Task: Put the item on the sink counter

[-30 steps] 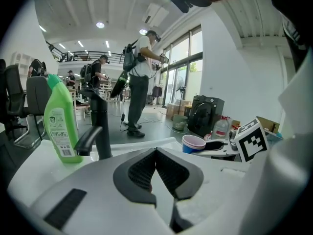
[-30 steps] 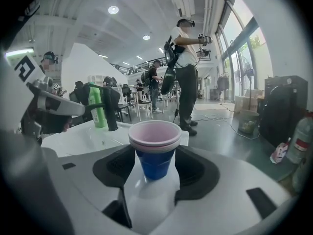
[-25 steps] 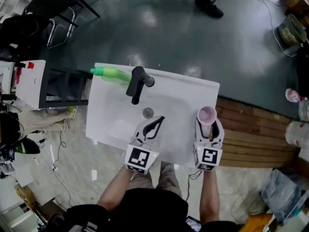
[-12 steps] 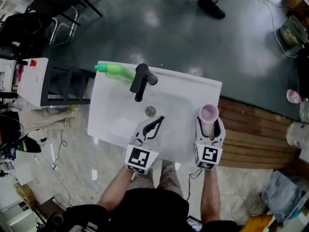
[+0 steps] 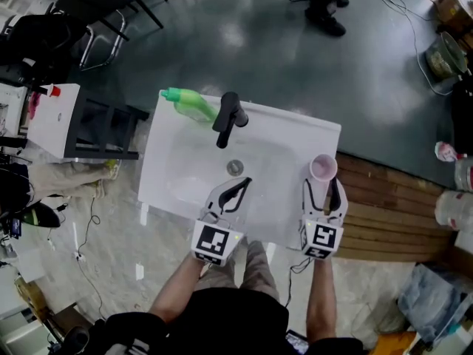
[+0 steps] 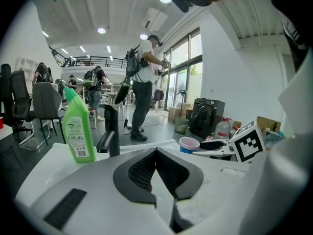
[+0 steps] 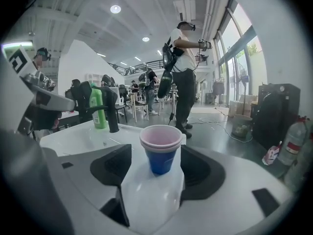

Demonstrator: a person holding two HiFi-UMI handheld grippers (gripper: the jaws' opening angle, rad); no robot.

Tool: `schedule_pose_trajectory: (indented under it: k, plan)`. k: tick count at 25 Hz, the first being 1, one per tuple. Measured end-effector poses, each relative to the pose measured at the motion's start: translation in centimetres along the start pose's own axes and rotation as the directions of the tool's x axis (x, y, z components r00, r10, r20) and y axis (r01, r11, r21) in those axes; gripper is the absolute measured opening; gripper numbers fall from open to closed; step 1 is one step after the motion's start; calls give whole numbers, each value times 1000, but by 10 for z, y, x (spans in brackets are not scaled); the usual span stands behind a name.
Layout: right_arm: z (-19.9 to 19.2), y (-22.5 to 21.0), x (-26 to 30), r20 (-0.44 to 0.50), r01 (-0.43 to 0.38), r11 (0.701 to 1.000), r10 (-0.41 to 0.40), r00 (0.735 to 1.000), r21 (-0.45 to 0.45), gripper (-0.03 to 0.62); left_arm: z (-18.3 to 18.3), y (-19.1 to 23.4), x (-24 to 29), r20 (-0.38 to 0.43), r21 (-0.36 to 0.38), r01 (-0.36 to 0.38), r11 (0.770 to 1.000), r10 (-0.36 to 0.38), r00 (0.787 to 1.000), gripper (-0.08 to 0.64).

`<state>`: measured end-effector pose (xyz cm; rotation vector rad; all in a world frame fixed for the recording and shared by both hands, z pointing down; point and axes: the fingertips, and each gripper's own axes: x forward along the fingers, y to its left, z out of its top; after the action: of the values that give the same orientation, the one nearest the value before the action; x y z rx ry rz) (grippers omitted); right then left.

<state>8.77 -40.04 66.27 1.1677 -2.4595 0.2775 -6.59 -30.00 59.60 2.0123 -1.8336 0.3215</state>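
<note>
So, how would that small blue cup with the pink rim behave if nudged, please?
Probably light: the small blue plastic cup with the pink rim looks thin-walled and empty. It may tip easily, being narrower at its base and standing near the white sink counter's right edge.

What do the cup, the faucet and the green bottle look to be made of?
Cup: probably plastic, blue outside, pink matte inside, thin rolled rim.
Faucet: matte black, likely coated metal.
Green bottle: glossy plastic with a printed label.
</note>
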Motion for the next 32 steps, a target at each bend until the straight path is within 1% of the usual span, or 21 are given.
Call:
schedule_pose_trajectory:
  k: [2, 6, 7, 10, 15, 18, 21, 23, 27, 32]
  plan:
    - [-2, 3, -8, 3, 2, 1000, -2, 1000, 4, 302, 3, -1, -8, 19, 14, 2, 1000, -2, 1000, 2]
    - [8, 13, -27, 19, 12, 1000, -12, 1000, 1, 302, 14, -1, -28, 57, 41, 3, 999, -6, 998, 2]
    - [11, 15, -33, 24, 15, 1000, -15, 1000, 0, 302, 16, -2, -34, 55, 39, 2, 999, -4, 998, 2]
    - [27, 24, -50, 45, 19, 1000, -19, 999, -6, 293, 21, -5, -52, 56, 18, 0, 1000, -1, 998, 2]
    - [50, 46, -70, 103, 5, 1000, -3, 995, -23, 265, 41, -1, -81, 134, 62, -11, 998, 3, 991, 2]
    - [66, 64, -85, 128, -2, 1000, 6, 992, -30, 253, 49, 4, -104, 152, 58, -29, 998, 20, 988, 2]
    - [83, 82, -100, 152, -11, 999, 17, 988, -40, 230, 61, 9, -127, 181, 62, -48, 997, 36, 983, 2]
    - [87, 94, -110, 160, -21, 999, 28, 987, -48, 204, 66, 12, -144, 196, 64, -58, 996, 45, 980, 2]
    - [104, 124, -130, 207, -50, 997, 62, 976, -64, 159, 75, 21, -176, 225, 67, -77, 995, 60, 972, 2]
    - [121, 161, -153, 245, -63, 994, 83, 966, -87, 129, 81, 33, -216, 256, 68, -99, 993, 79, 963, 2]
